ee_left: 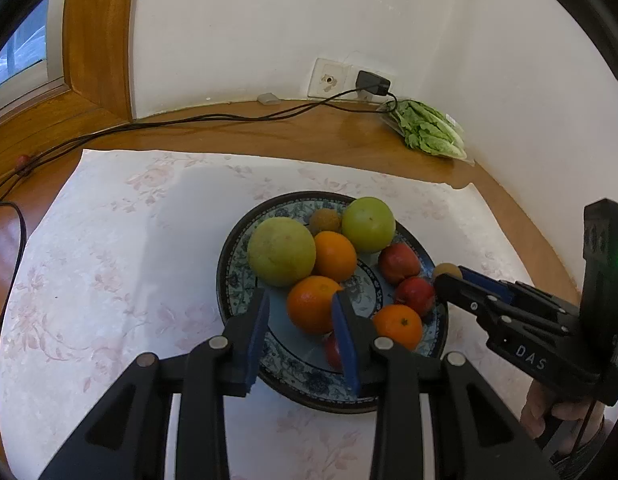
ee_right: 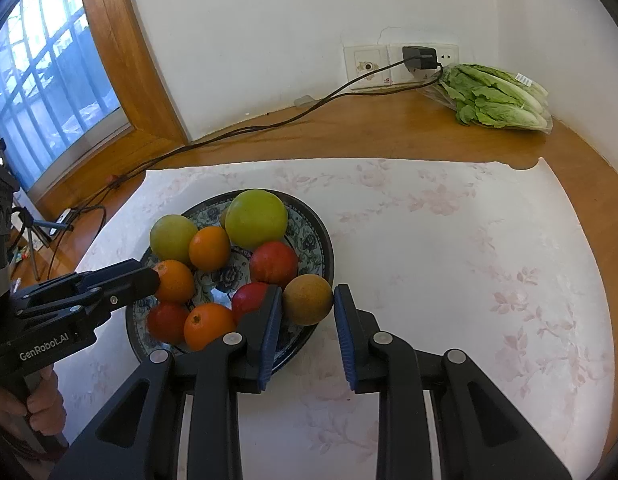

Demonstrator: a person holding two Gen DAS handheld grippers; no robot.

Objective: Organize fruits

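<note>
A bagged romaine lettuce lies at the wooden worktop's far right corner. A black charger sits in the wall socket; its cable trails left toward the window. A floral cloth covers the worktop's middle.

You are working in a home, at a corner of a wooden table set against plain white walls and beside a wood-framed window. Domestic items confirm this: a floral-patterned cloth covers the table, a blue patterned ceramic plate of mixed fruit stands on it, and a bag of leafy lettuce lies in the far corner. A household wall socket carries a plugged-in black charger, whose cable trails across the tabletop.
</note>
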